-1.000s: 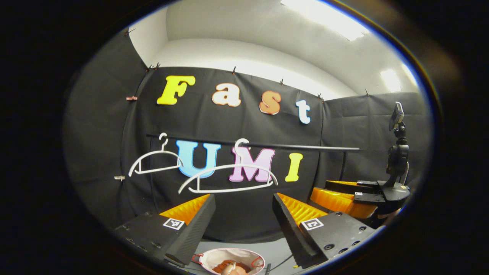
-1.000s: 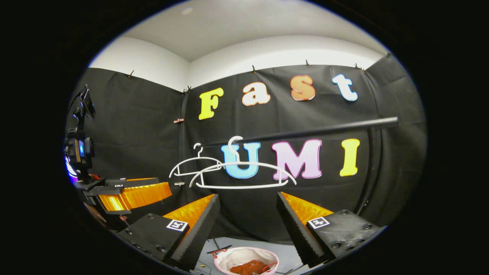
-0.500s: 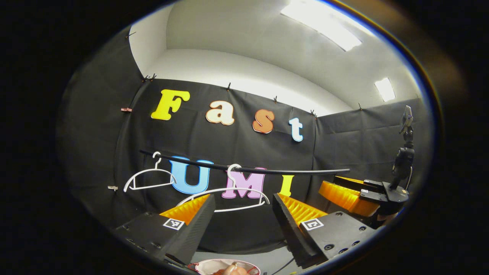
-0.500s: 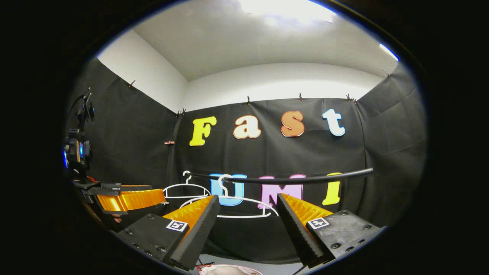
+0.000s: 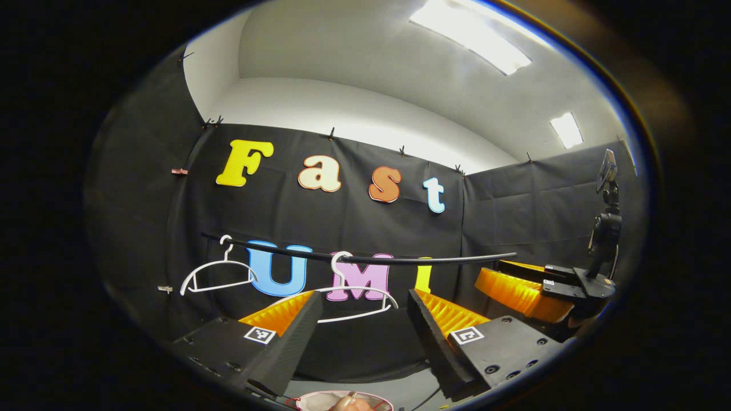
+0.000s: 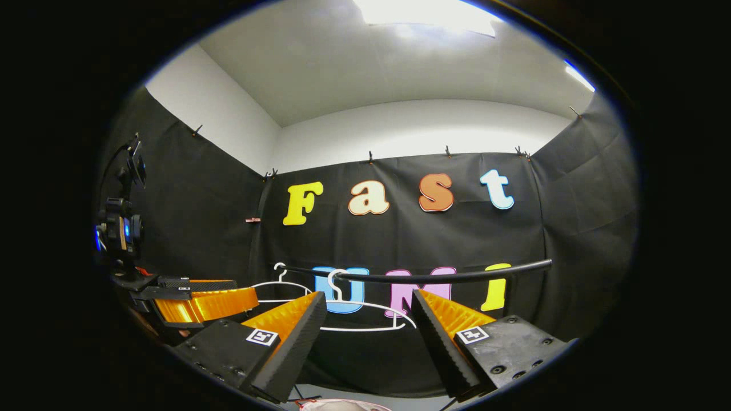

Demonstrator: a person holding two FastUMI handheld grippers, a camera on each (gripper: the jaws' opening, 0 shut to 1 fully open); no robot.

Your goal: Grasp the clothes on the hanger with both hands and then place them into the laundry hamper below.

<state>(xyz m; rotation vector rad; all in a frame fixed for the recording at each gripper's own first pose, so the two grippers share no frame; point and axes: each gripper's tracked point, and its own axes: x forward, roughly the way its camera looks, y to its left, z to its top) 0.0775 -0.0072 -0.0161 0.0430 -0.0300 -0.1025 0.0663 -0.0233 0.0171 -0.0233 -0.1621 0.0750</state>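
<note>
Two bare white hangers (image 5: 220, 278) (image 5: 355, 297) hang on the black rail (image 5: 365, 260). The same hangers (image 6: 281, 283) (image 6: 365, 313) and rail (image 6: 440, 278) appear in the right gripper view. The white laundry hamper (image 5: 311, 399) sits on the floor at the bottom edge, with a bit of brownish cloth (image 5: 349, 404) inside. Its rim (image 6: 337, 404) just shows in the right gripper view. My left gripper (image 5: 364, 294) is open and holds nothing. My right gripper (image 6: 368, 293) is open too, with nothing between its fingers. Both point up towards the rail.
The right gripper (image 5: 494, 277) with its camera mast shows at the right of the left gripper view. The left gripper (image 6: 245, 290) shows at the left of the right gripper view. Black cloth walls close the booth, and a cable lies on the grey floor (image 5: 417, 391).
Both grippers have tilted upward: rail and hangers sit lower in each view, more ceiling shows, and the hamper has slid to the bottom edge. Both stay open.
</note>
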